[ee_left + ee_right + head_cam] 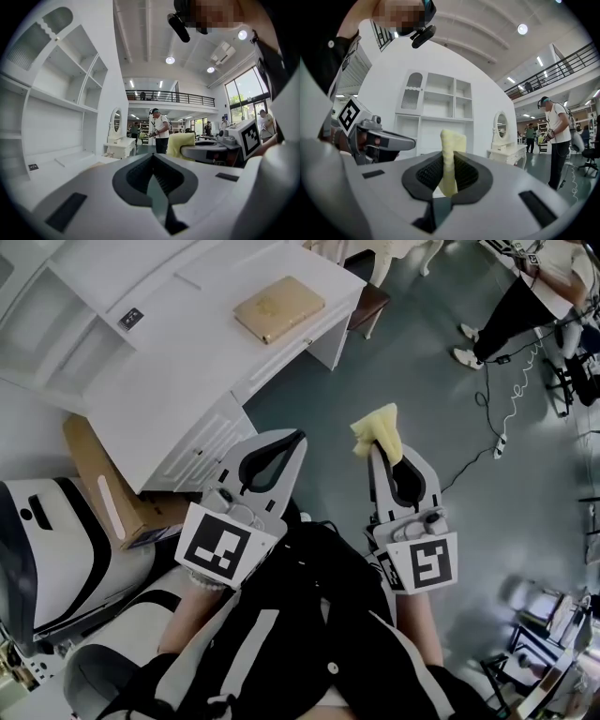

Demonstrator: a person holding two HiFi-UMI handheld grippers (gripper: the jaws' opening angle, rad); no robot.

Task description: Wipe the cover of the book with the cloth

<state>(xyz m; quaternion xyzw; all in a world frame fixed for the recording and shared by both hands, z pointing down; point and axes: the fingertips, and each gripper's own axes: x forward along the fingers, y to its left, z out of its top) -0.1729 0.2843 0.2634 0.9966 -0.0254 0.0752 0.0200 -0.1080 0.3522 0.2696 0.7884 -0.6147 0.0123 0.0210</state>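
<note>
The left tool [152,161] was pressed together, and there was nothing in it. The right tool [449,161] was pinching the yellow cloth [451,145]. The cloth stuck up past the tips of its jaws.

The 2 tools were up in the air over the grey floor [309,381], close to the person's body. They were side by side and did not touch.

The book [278,308] lay flat on the white bench [178,399], far off and to the left of both tools. Its tan cover faced up. The cloth was well apart from the book.

A brown cardboard box [98,488] leaned by the bench on the near left. A dark stool [367,304] stood just beside the far right corner of the bench. Another person [525,296] stood on the floor at the far right, and a white cable [511,418] lay on the floor near them.

In the right gripper view there was a tall white shelf unit [436,112]. To its right stood a small white dressing table [506,152] with an oval mirror [500,125].
</note>
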